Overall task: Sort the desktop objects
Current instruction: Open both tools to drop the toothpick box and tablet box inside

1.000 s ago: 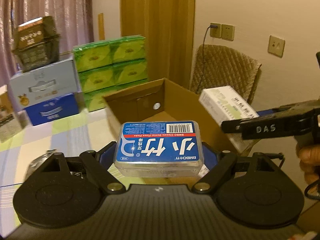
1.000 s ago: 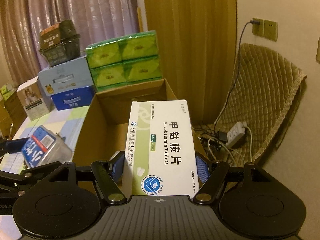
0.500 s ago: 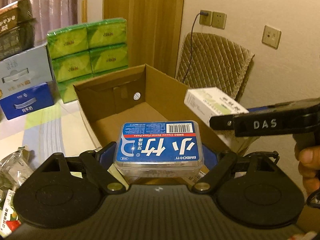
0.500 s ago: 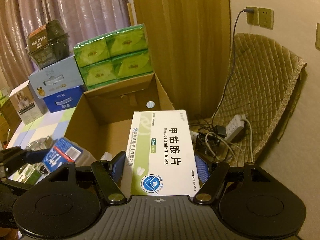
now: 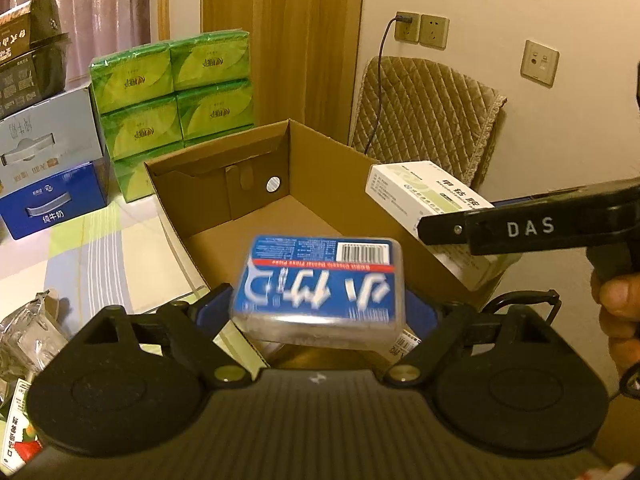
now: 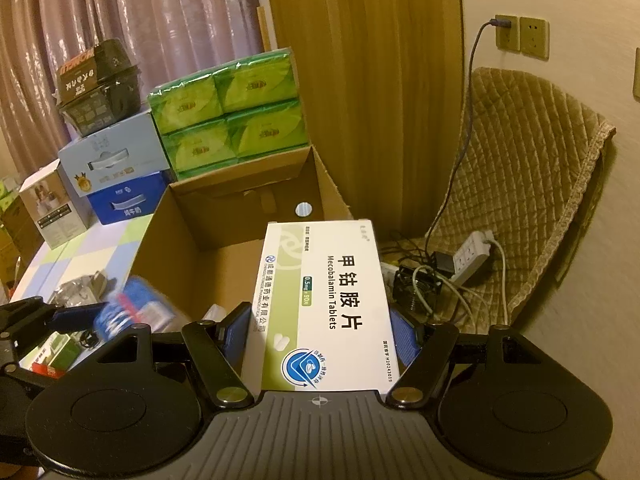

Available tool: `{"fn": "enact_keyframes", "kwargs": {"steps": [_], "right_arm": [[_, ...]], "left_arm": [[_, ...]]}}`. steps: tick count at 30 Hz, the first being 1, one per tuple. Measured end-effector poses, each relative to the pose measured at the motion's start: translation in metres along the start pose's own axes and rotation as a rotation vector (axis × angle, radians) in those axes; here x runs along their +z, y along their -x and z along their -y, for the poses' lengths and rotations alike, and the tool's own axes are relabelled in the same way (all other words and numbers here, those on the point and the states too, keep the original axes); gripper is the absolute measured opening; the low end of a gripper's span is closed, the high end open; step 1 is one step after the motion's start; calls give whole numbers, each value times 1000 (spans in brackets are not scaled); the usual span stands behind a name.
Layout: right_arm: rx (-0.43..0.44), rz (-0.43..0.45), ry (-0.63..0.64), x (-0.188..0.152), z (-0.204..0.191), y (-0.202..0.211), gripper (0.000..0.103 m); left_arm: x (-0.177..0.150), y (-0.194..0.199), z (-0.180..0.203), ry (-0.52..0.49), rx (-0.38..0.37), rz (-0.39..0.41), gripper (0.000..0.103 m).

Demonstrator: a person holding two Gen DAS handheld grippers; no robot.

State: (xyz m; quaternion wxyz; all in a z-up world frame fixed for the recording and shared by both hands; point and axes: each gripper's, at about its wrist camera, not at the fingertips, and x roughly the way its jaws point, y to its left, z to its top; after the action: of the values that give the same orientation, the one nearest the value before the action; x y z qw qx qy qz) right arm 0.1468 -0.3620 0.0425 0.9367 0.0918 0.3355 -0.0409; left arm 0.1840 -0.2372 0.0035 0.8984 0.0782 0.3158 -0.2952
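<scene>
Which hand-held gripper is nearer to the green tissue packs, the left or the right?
Neither is clearly nearer. The left hand-held gripper and the right hand-held gripper both hover at the near end of the cardboard box, with the green tissue packs beyond its far wall.

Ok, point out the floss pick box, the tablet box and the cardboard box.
floss pick box (image 5: 320, 280): left wrist view, blue label.
tablet box (image 6: 332, 304): right wrist view, printed top face.
cardboard box (image 5: 208, 196): left wrist view, inner back wall.
</scene>
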Motion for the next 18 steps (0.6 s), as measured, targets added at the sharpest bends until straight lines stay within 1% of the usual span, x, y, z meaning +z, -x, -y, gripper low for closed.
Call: {"fn": "enact_keyframes", "kwargs": {"steps": [7, 18], "right_arm": [[-7, 0, 12, 0, -3, -2, 68], [23, -20, 16, -2, -16, -13, 68]], "left_arm": [[-1, 9, -5, 2, 16, 15, 88], [-12, 22, -17, 22, 26, 18, 88]]}}
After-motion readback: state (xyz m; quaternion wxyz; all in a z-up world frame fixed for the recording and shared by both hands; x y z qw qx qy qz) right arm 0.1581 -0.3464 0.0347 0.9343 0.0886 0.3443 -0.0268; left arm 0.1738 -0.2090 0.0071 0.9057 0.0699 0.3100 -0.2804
